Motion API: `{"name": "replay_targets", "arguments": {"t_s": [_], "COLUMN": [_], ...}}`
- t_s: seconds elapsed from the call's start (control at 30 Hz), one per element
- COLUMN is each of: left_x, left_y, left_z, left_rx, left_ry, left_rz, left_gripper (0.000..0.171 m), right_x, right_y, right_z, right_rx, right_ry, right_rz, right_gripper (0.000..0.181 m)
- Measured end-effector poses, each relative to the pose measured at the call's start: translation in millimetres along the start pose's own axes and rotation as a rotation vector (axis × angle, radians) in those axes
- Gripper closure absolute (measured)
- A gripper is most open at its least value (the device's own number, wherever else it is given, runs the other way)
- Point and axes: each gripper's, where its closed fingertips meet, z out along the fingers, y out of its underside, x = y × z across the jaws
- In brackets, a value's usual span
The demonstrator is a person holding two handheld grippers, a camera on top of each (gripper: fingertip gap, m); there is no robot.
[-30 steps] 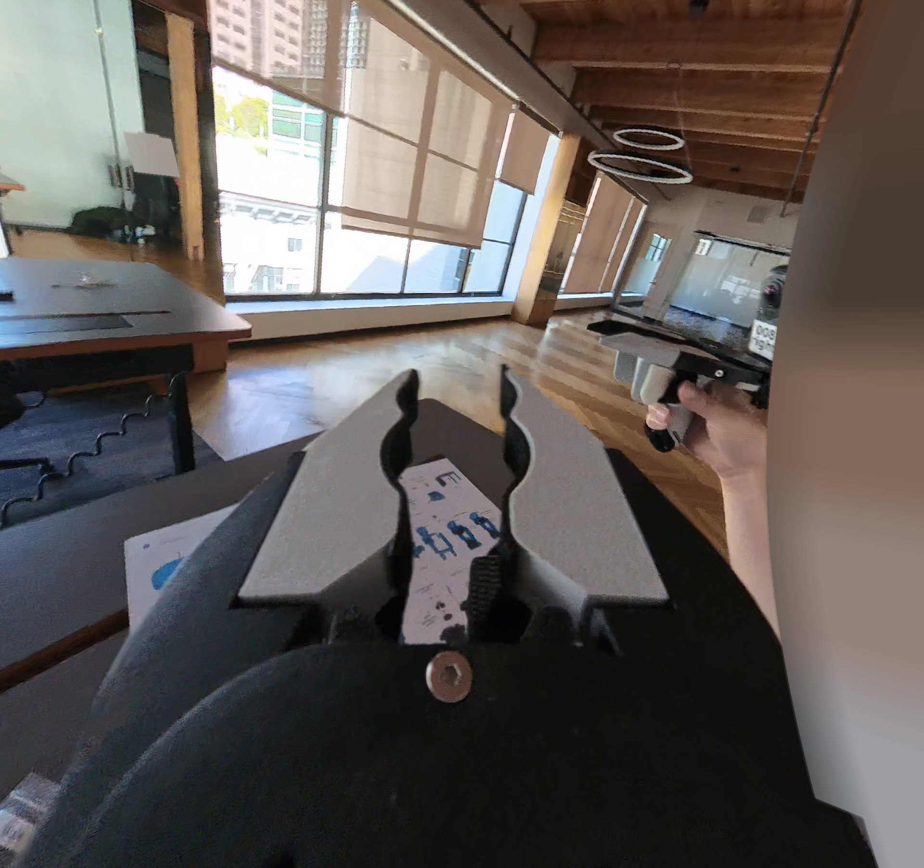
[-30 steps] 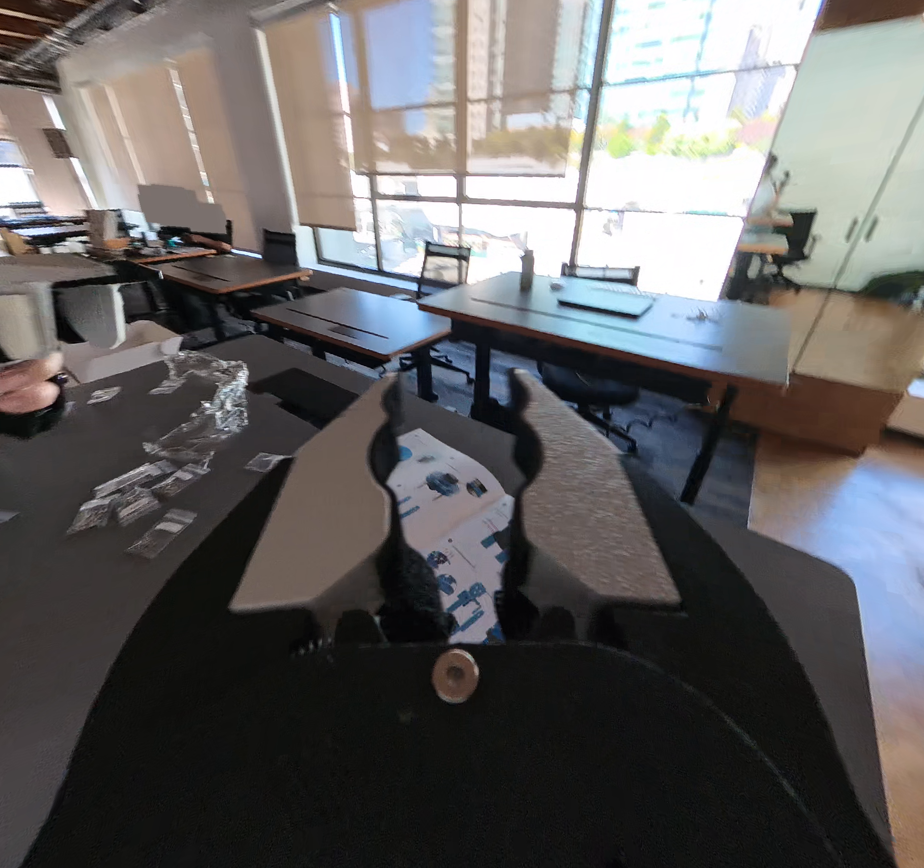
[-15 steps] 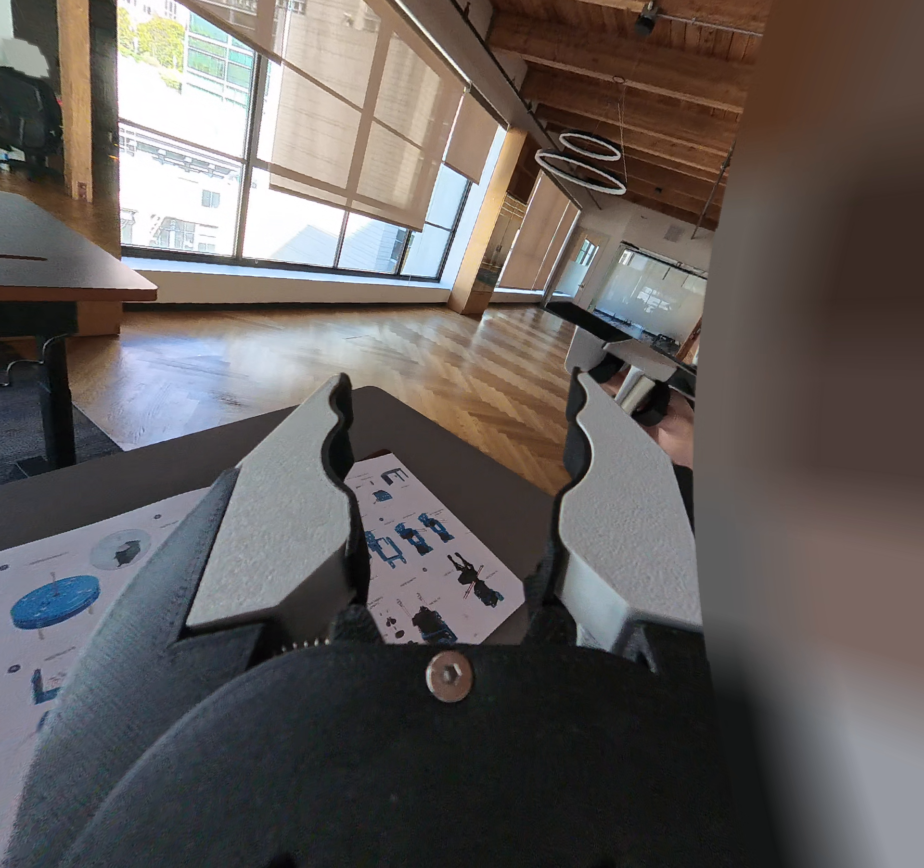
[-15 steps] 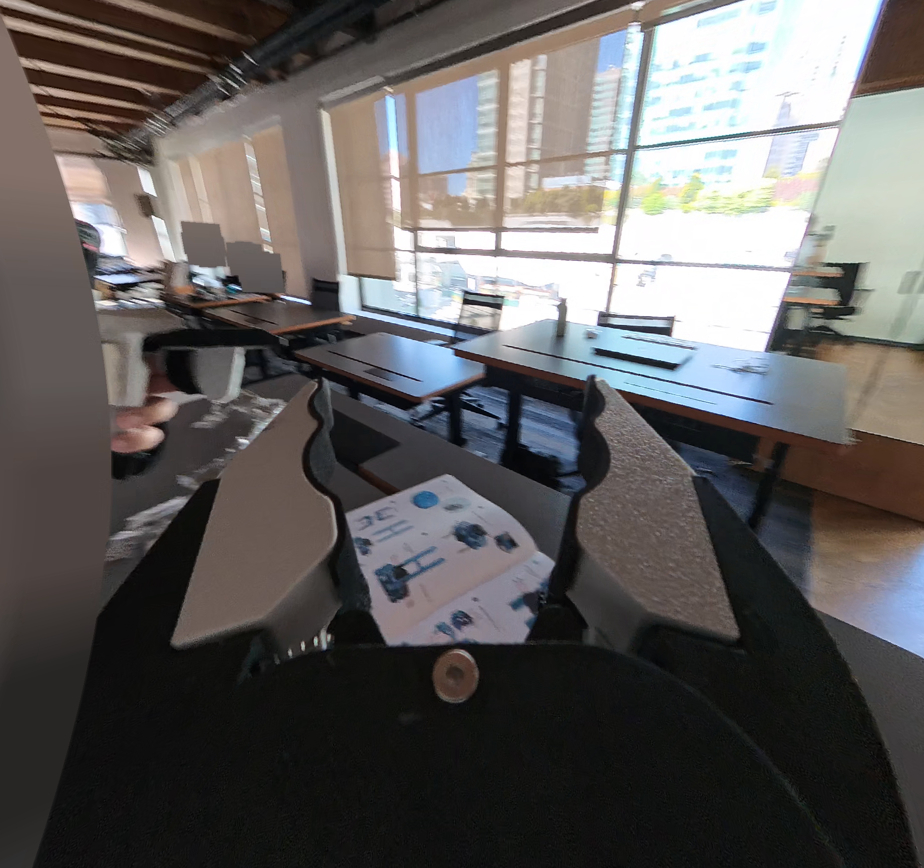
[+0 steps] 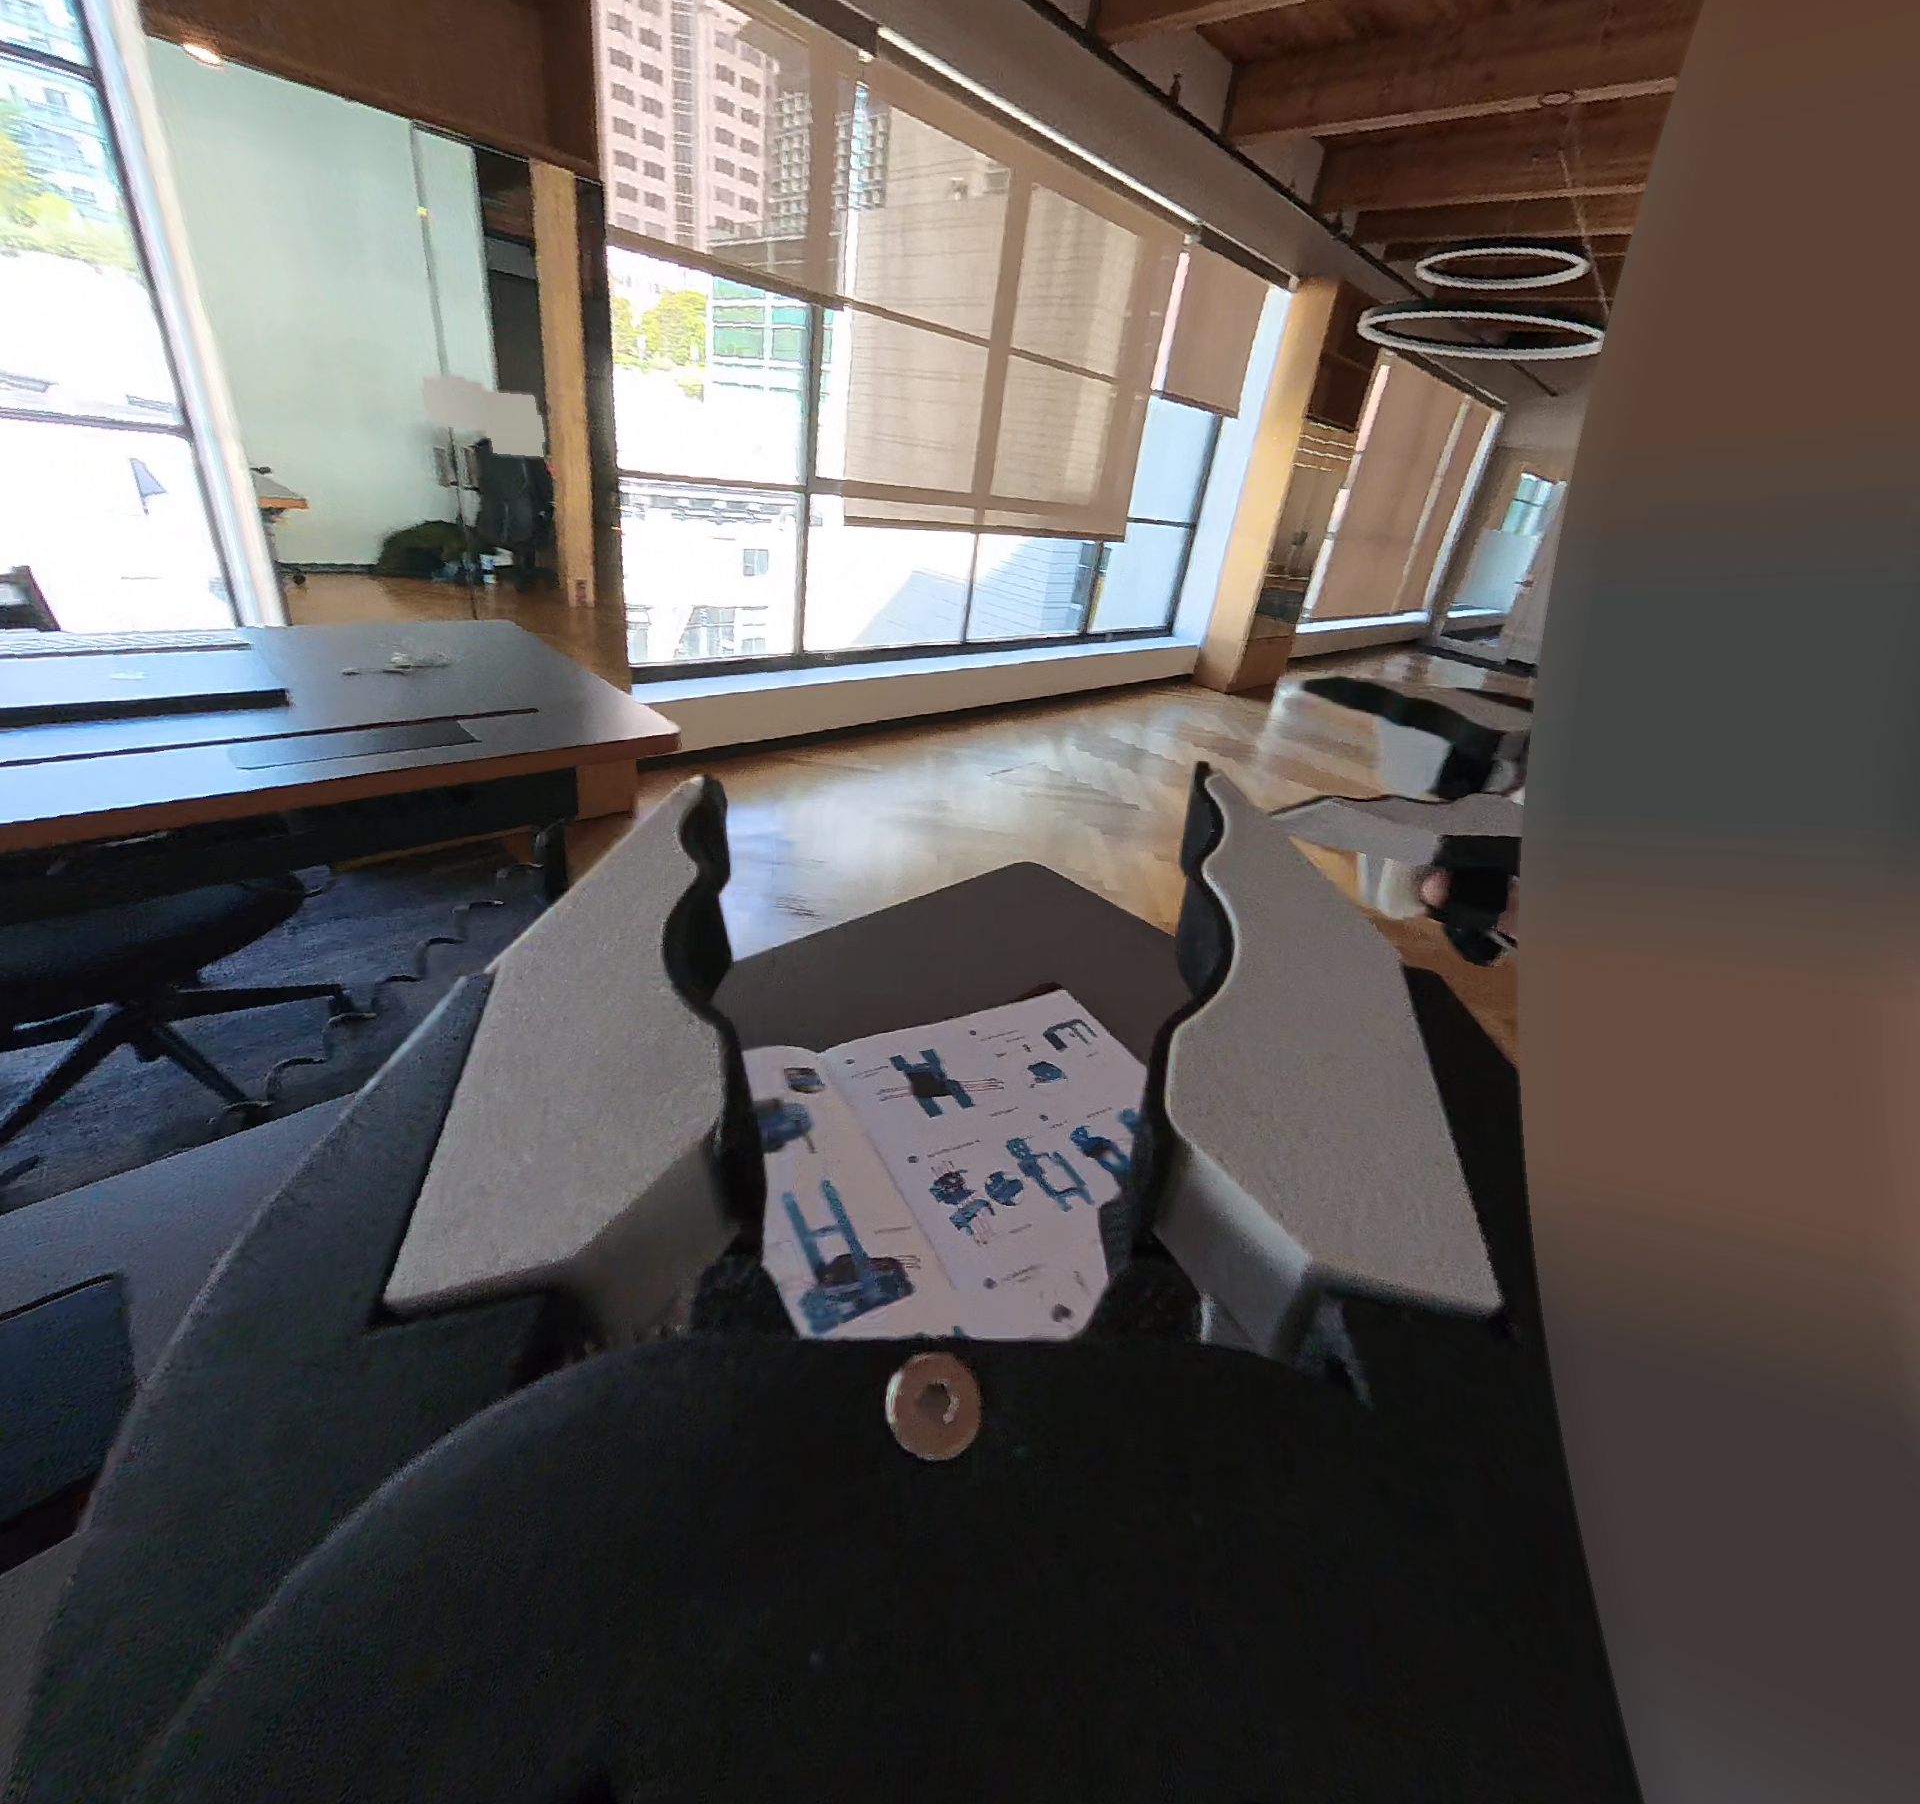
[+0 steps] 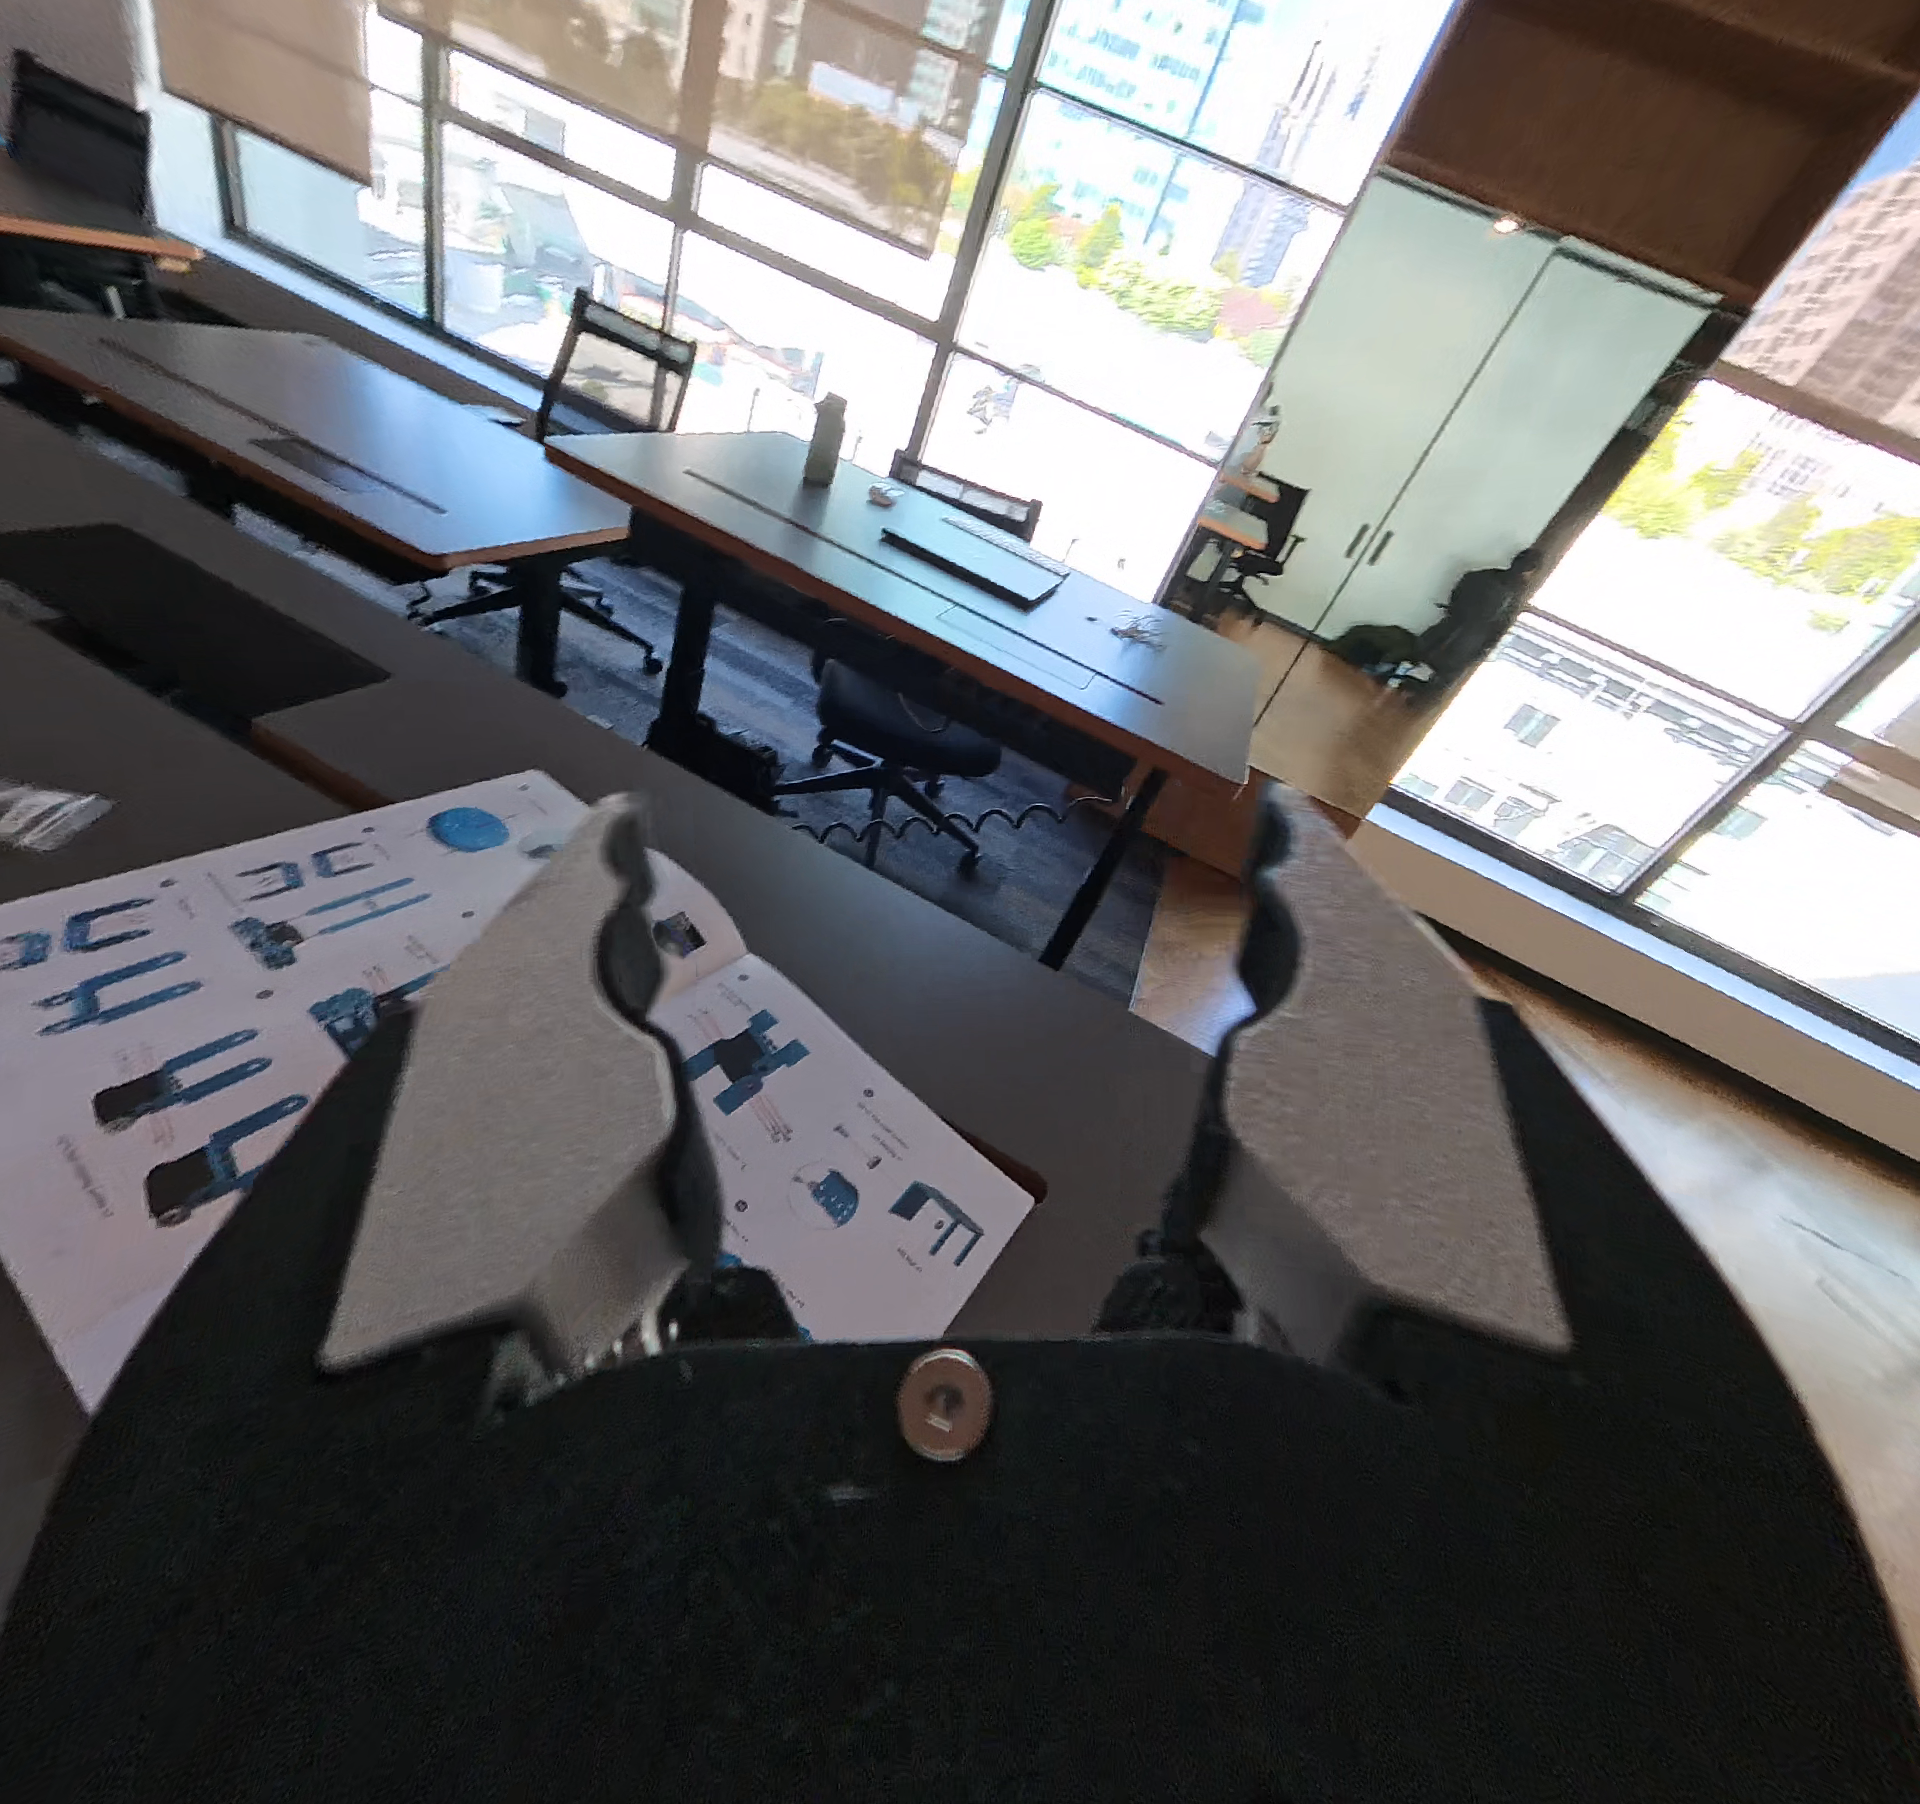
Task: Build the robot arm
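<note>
Sunny windows are shining behind the dark table (image 5: 997, 933); your left gripper (image 5: 951, 840) and right gripper (image 6: 940, 855) are both gaping wide, empty, over the white-and-blue paper booklet (image 5: 966, 1131). Only the right view is showing the grey bottle (image 6: 819, 440).

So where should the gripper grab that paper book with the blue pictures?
Probably the open booklet's near right corner, which seems to poke past the dark table's edge. It lies flat, so coming in from the right side with the open right gripper looks easiest.

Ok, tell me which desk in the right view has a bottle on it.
The far desk nearest the window: a bottle stands at its back end, with a keyboard beside. The desk left of it has none.
</note>
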Motion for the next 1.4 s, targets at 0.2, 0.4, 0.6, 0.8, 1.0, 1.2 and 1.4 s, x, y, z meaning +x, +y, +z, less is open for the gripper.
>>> {"name": "replay_targets", "arguments": {"t_s": [0.2,0.4,0.6,0.8,1.0,1.2,1.4], "left_x": [-52,-74,-66,-57,-53,-35,-16], "left_y": [8,61,74,67,72,64,47], "left_z": [-11,-3,-7,2,4,5,10], "left_rx": [-0.071,-0.348,-0.455,-0.366,-0.381,-0.349,-0.253], "left_ry": [-0.308,-0.394,-0.392,-0.335,-0.291,-0.205,-0.12], "left_rz": [0.267,0.238,0.209,0.121,0.084,0.05,0.076], "left_gripper": [0.078,0.091,0.1,0.106,0.109,0.122,0.138], "right_x": [10,3,-24,-56,-60,-55,-52], "right_y": [24,106,144,119,71,24,22], "right_z": [-3,-26,-45,-37,-27,-21,-24], "right_rx": [-0.151,-0.661,-0.926,-0.811,-0.572,-0.316,-0.311], "right_ry": [0.034,-0.007,-0.116,-0.282,-0.296,-0.302,-0.301], "right_rz": [0.085,0.079,0.056,0.126,0.133,0.269,0.236], "right_gripper": [0.065,0.093,0.097,0.095,0.096,0.106,0.114]}}
